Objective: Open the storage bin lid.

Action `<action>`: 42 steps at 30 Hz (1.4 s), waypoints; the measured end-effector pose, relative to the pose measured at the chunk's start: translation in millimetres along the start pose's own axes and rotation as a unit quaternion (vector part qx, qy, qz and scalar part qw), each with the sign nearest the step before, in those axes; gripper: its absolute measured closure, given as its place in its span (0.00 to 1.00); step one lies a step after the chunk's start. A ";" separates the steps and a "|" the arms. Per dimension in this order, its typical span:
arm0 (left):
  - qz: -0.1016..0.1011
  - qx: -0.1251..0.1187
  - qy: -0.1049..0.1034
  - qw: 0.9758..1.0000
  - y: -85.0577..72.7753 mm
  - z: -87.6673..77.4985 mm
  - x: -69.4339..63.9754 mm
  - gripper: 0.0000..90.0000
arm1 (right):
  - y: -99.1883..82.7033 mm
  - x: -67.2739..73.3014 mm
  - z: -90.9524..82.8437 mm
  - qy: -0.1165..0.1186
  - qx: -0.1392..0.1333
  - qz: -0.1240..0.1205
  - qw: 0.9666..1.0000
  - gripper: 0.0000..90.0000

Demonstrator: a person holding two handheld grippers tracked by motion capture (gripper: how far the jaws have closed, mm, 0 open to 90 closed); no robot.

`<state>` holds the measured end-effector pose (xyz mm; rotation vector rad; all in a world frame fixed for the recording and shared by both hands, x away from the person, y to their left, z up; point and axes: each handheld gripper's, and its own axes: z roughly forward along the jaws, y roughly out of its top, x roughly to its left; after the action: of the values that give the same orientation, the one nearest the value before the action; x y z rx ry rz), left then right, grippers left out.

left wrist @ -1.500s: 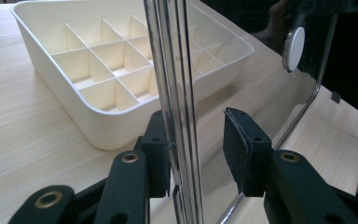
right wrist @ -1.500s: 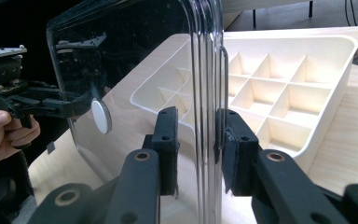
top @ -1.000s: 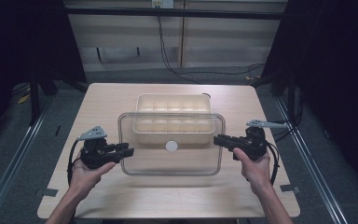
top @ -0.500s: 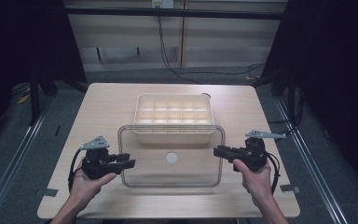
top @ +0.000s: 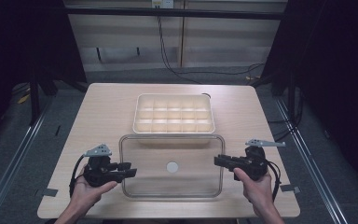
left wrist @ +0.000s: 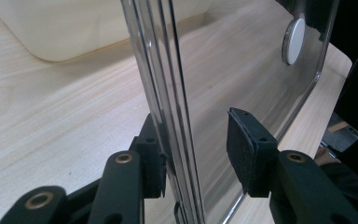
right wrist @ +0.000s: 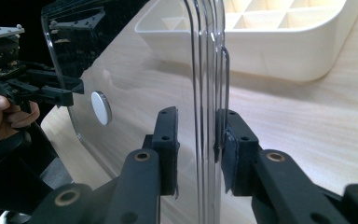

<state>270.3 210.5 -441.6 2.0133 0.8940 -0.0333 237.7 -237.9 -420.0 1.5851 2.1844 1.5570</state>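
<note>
1. Lid (top: 172,165), clear plastic with a white round knob (top: 172,167) at its middle, lies over the near half of the table (top: 112,105), toward 6 o'clock from the tray (top: 174,117).
2. Tray is cream, split into small square compartments, and sits at the table's middle; the lid's far edge reaches its near wall.
3. Left gripper (top: 127,171) is at the lid's 9 o'clock edge, held by the left hand (top: 87,189) coming in from 7 o'clock.
4. In the left gripper view the lid's rim runs between the two pads: the one at 9 o'clock (left wrist: 154,165) is at the rim, the one at 3 o'clock (left wrist: 244,149) stands off it with a gap, so the jaws are parted around the edge, not clamped.
5. Right gripper (top: 220,161) is at the lid's 3 o'clock edge, held by the right hand (top: 256,189) coming in from 5 o'clock.
6. In the right gripper view the rim stands between both pads; the pad at 3 o'clock (right wrist: 233,149) touches it, the other (right wrist: 168,147) is just beside it. Whether the jaws truly pinch the rim, I cannot tell.
</note>
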 end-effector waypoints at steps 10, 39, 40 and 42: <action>-0.010 0.014 0.010 1.000 -5.4 10.5 7.9 0.64 | -7.2 -13.1 14.8 0.002 0.022 0.011 1.000 0.78; -0.039 0.044 -0.020 0.998 -2.4 30.1 23.1 0.54 | -12.9 -26.9 36.9 -0.005 0.027 0.005 1.000 0.75; -0.042 0.045 -0.023 0.998 -3.5 31.1 24.8 0.53 | -13.4 -27.5 37.1 -0.004 0.028 0.005 1.000 0.75; -0.055 0.048 -0.030 0.997 -5.4 34.7 29.0 0.52 | -14.5 -29.2 38.5 -0.003 0.032 0.005 0.999 0.75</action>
<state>299.1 203.2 -476.2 2.0384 0.9799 -0.2010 261.9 -232.4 -464.0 1.6188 2.2479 1.4973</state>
